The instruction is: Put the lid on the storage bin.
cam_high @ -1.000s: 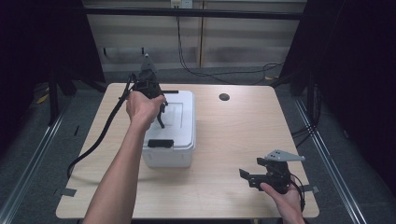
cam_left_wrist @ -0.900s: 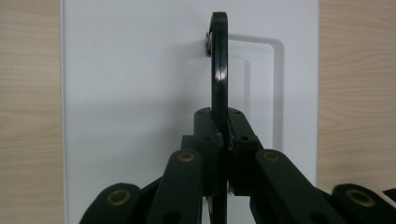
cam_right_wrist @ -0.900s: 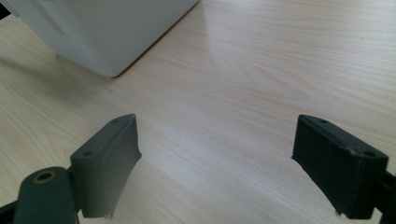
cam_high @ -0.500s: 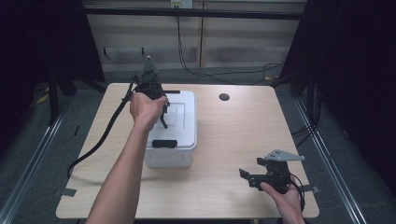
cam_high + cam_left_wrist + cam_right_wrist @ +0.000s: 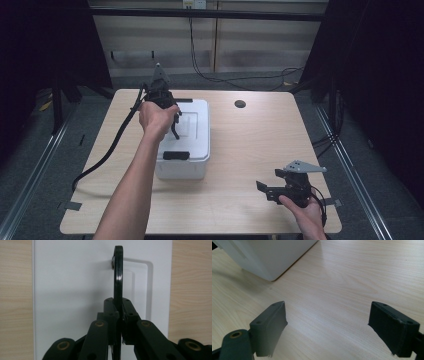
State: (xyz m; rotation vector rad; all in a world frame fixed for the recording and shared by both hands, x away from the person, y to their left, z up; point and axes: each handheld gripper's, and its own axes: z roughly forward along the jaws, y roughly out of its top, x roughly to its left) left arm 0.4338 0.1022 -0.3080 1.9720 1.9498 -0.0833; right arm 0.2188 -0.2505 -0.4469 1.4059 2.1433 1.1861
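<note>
A white lidded box (image 5: 192, 150) stands on the left half of the wooden table (image 5: 250, 145). Its black carry handle (image 5: 175, 128) is swung upright over the lid's recess. My left gripper (image 5: 173, 119) comes down from above, shut on that handle. In the left gripper view the jaws pinch the thin handle (image 5: 118, 277) edge-on over the white lid (image 5: 75, 277). My right gripper (image 5: 264, 190) is held low over the table's front right, open, nothing between its fingers (image 5: 272, 325). It points left toward the box's corner (image 5: 269, 255).
A black latch (image 5: 176, 155) sits on the box's near edge. A small dark hole (image 5: 240, 104) marks the table's far middle. The left gripper's thick cable (image 5: 107, 150) trails off the table's left side. Metal rails run along both sides of the table.
</note>
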